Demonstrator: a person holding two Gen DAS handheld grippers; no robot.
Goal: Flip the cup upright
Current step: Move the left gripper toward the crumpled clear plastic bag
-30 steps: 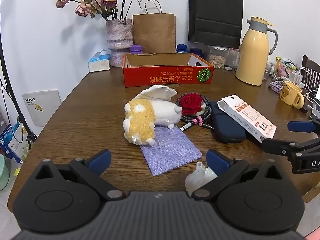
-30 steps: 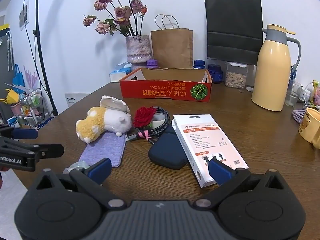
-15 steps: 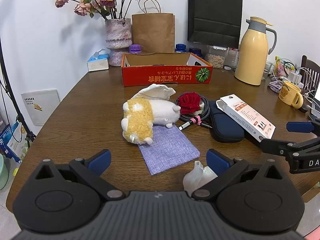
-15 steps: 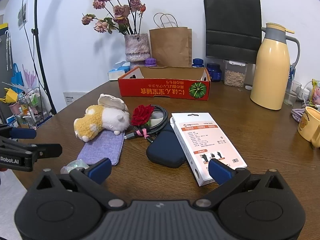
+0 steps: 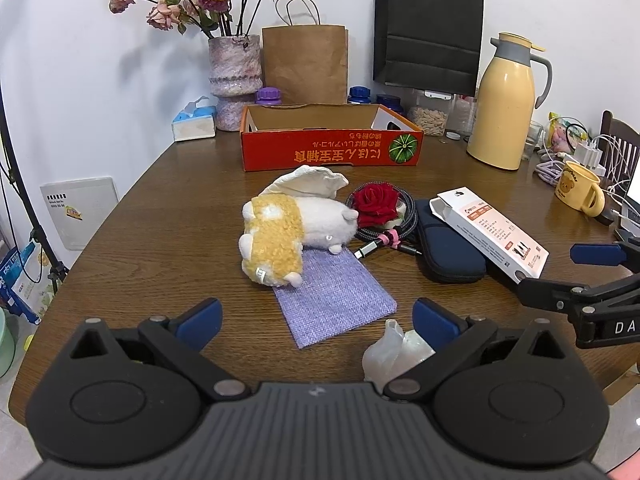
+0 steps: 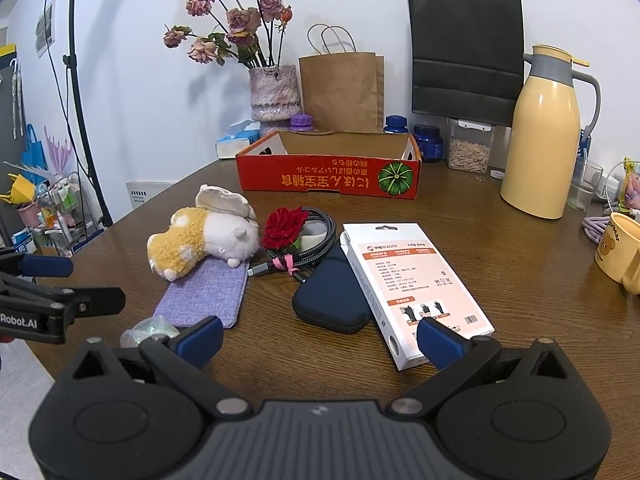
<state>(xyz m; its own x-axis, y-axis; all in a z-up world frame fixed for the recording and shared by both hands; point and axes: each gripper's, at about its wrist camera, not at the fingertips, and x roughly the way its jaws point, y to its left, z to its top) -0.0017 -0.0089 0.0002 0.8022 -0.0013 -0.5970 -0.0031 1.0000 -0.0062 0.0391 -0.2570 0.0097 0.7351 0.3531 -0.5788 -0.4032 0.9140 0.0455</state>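
Translucent plastic cup (image 5: 394, 350) is lying near, drifting slightly farther out; both grippers, left gripper (image 5: 316, 318) and right gripper (image 6: 320, 338), are staying spread, backing off, nothing grasped.

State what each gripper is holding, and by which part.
Nothing is held: the left gripper and right gripper are both open, and the translucent cup lies ungrasped.

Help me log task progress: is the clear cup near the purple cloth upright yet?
Cannot tell for sure. The clear cup sits largely hidden behind the left hand-held gripper, whose jaws stand open; it looks crumpled and tipped.
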